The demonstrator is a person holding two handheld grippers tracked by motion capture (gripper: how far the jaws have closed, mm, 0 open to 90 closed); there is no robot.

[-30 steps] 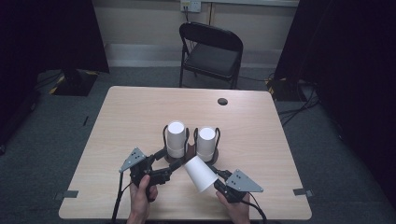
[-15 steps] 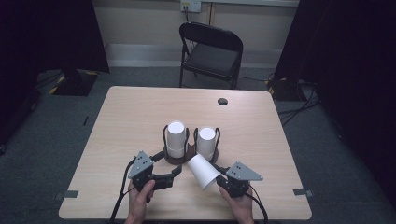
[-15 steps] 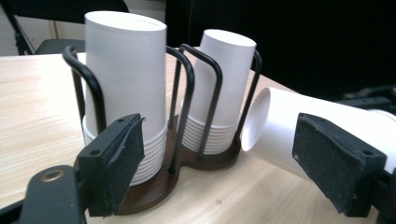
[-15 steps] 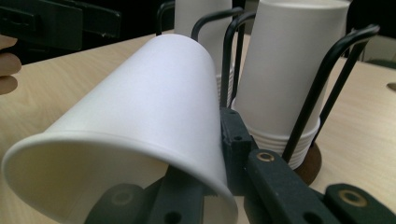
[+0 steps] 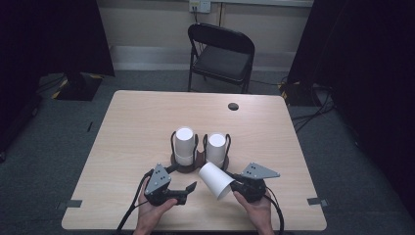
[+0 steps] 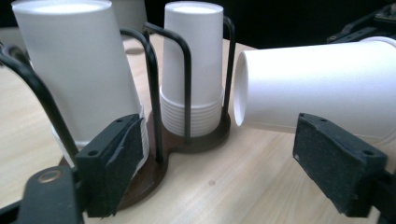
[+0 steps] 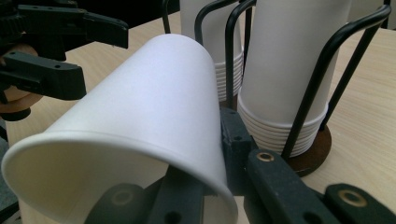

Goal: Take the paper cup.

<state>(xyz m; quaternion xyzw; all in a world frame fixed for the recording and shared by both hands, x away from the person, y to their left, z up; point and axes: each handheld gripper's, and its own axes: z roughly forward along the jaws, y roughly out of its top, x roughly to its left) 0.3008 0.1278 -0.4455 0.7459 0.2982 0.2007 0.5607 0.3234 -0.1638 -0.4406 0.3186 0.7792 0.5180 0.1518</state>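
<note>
Pale wood table, black folding chair behind, grey carpet

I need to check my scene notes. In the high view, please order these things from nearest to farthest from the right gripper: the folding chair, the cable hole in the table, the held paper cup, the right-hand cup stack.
1. Held paper cup: in the right gripper, tilted, toward the left.
2. Right-hand cup stack: just beyond, in the wire holder.
3. Cable hole: near the table's far edge.
4. Folding chair: behind the table.
</note>
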